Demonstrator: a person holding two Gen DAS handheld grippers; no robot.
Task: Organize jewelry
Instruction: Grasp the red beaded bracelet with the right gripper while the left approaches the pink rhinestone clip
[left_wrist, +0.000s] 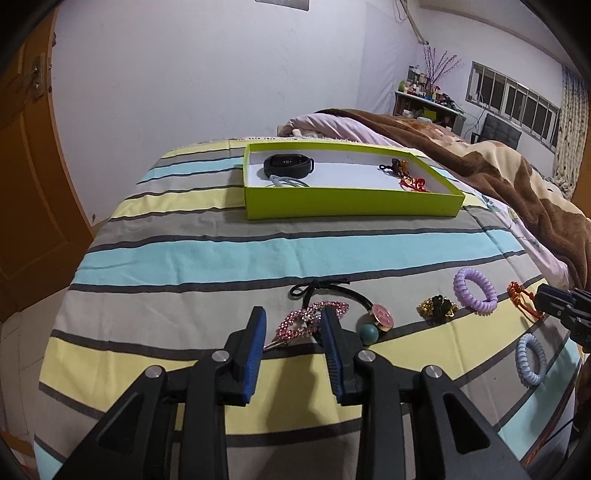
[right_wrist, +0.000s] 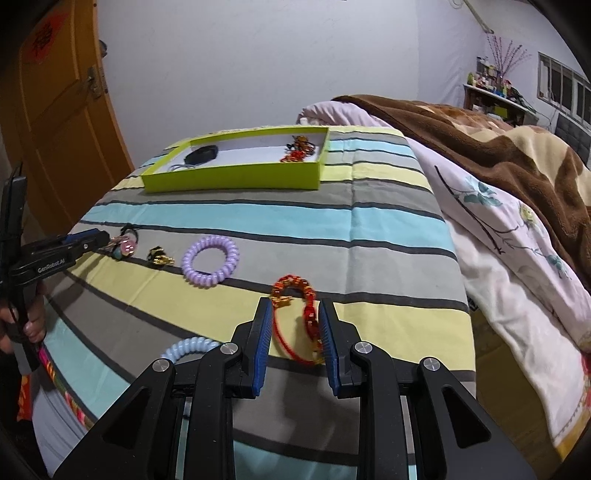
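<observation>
Lower centre of both views: each gripper's blue-padded fingers sit low over the striped bedspread, straddling one piece apiece
Left gripper: fingers apart, not clamped; the pink rhinestone hair clip lies between the tips, its right end touching or just behind the right finger
Right gripper: fingers apart, framing the red and gold bracelet, whose right side runs close along the right pad; contact cannot be told
Green box: upper centre of the left view, well apart from both grippers; holds a black wristband, a pale cord beside it and a red and dark cluster at its right end
Loose on the bed: black hair tie with pink and teal beads, gold and black clip, lilac coil tie, blue coil tie
Step, as judged: both pieces about to be pinched, box next
Risk, left: the black tie's loop lies just beside the hair clip; closing could snag it and drag both
Risk, right: the bracelet's thin red cord could slip out of the pads, or only fabric gets pinched on the soft bedding
Risk, carry: a loose hold could drop a piece short of the box
</observation>
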